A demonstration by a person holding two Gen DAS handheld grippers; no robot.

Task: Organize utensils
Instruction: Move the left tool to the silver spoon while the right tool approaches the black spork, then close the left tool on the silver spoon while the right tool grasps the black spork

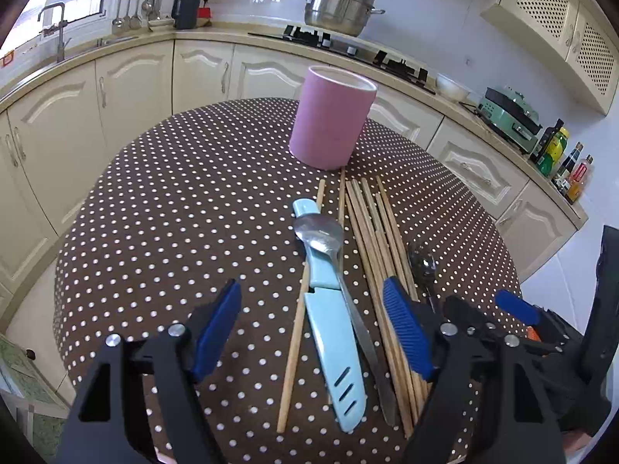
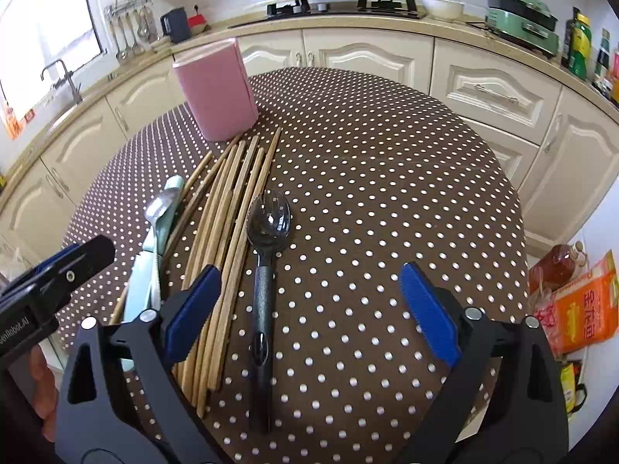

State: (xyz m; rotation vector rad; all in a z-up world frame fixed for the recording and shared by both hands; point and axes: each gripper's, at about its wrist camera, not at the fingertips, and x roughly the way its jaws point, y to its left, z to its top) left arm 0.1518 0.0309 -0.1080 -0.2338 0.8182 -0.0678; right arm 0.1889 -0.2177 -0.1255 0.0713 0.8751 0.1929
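Observation:
A pink holder (image 1: 332, 116) stands upright at the far side of the dotted table; it also shows in the right wrist view (image 2: 216, 91). In front of it lie several wooden chopsticks (image 1: 373, 232) (image 2: 228, 208), a light blue sheathed knife (image 1: 332, 328) (image 2: 147, 266), a metal spoon (image 1: 323, 234) (image 2: 160, 205) resting on the knife, and a black-handled spoon (image 2: 265, 255) (image 1: 423, 266). My left gripper (image 1: 313, 332) is open above the knife and spoon. My right gripper (image 2: 309, 313) is open above the black spoon's handle. Both are empty.
The round table (image 1: 174, 208) has a brown polka-dot cloth. Cream cabinets, a sink, a stove with a steel pot (image 1: 340, 5) and a green appliance (image 2: 522, 19) line the counter behind. Food bags and a bottle (image 2: 568, 294) lie on the floor at right.

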